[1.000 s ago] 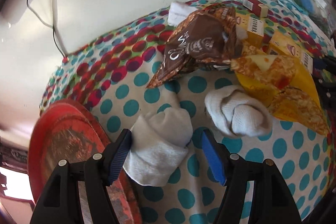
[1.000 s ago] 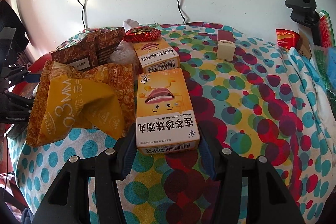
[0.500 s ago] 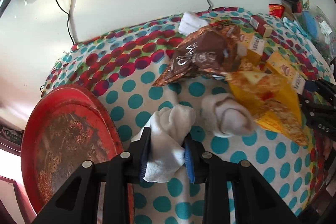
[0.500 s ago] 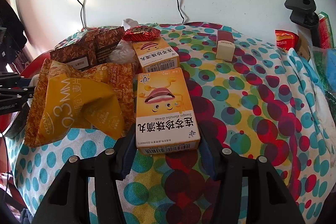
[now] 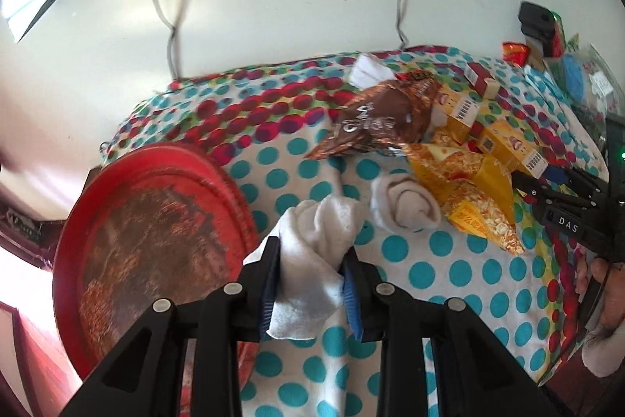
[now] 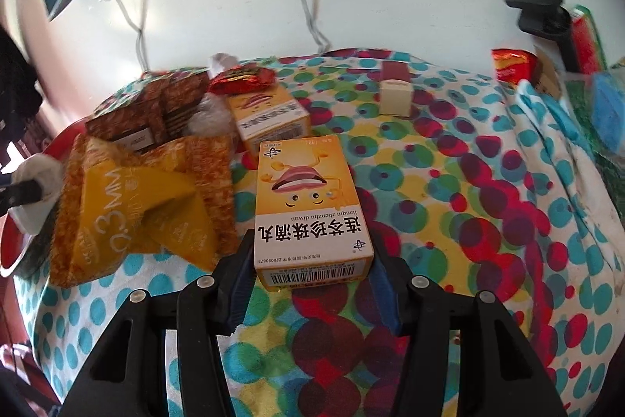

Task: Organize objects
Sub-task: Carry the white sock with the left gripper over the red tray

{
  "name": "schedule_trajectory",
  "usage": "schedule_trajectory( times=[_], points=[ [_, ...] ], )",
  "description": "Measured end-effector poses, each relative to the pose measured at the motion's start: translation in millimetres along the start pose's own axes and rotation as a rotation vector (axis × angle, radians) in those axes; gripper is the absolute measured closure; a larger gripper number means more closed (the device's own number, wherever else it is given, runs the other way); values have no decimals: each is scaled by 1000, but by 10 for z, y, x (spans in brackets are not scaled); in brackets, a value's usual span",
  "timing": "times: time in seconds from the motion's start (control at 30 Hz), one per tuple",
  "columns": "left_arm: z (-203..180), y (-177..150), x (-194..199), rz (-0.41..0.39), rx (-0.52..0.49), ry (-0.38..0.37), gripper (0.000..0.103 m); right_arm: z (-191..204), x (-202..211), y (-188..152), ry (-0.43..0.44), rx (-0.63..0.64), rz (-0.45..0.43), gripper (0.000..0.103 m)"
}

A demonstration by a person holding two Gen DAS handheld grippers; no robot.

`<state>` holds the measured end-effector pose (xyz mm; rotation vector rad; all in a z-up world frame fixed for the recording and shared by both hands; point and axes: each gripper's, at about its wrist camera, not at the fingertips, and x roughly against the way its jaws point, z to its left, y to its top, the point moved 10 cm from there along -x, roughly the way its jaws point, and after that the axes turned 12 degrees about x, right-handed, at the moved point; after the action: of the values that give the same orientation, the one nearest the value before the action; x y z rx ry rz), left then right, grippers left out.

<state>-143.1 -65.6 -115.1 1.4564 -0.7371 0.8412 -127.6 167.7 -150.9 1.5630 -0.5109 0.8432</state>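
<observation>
My left gripper (image 5: 310, 272) is shut on a white rolled sock (image 5: 316, 253) and holds it above the dotted cloth, beside the red tray (image 5: 148, 233). A second white rolled sock (image 5: 406, 202) lies on the cloth to the right. My right gripper (image 6: 310, 268) is shut on a yellow medicine box (image 6: 310, 210), which is lifted a little at the front. The left gripper with its sock (image 6: 37, 178) shows at the far left of the right wrist view. The right gripper (image 5: 562, 190) shows at the right edge of the left wrist view.
A yellow snack bag (image 6: 133, 210), a brown snack bag (image 5: 383, 124), a second yellow box (image 6: 269, 116), a red wrapped snack (image 6: 242, 81) and a small red-and-cream box (image 6: 395, 92) lie on the dotted cloth (image 6: 468, 221). Wall sockets with cables are behind. Clutter stands at the far right.
My left gripper closed on the sock and lifted it, drawing back and toward the red tray. My right gripper stayed shut on the yellow box and raised it slightly.
</observation>
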Motion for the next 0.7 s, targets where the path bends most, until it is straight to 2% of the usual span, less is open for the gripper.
schedule_trajectory(
  times=[0.2, 0.33, 0.7],
  points=[
    [395, 0, 115, -7, 112, 20, 73, -43, -1, -8, -40, -6, 7, 52],
    [718, 26, 183, -29, 166, 59, 73, -43, -24, -21, -51, 0, 21, 52],
    [1991, -24, 188, -20, 317, 208, 73, -47, -43, -41, -65, 8, 36, 52]
  ],
)
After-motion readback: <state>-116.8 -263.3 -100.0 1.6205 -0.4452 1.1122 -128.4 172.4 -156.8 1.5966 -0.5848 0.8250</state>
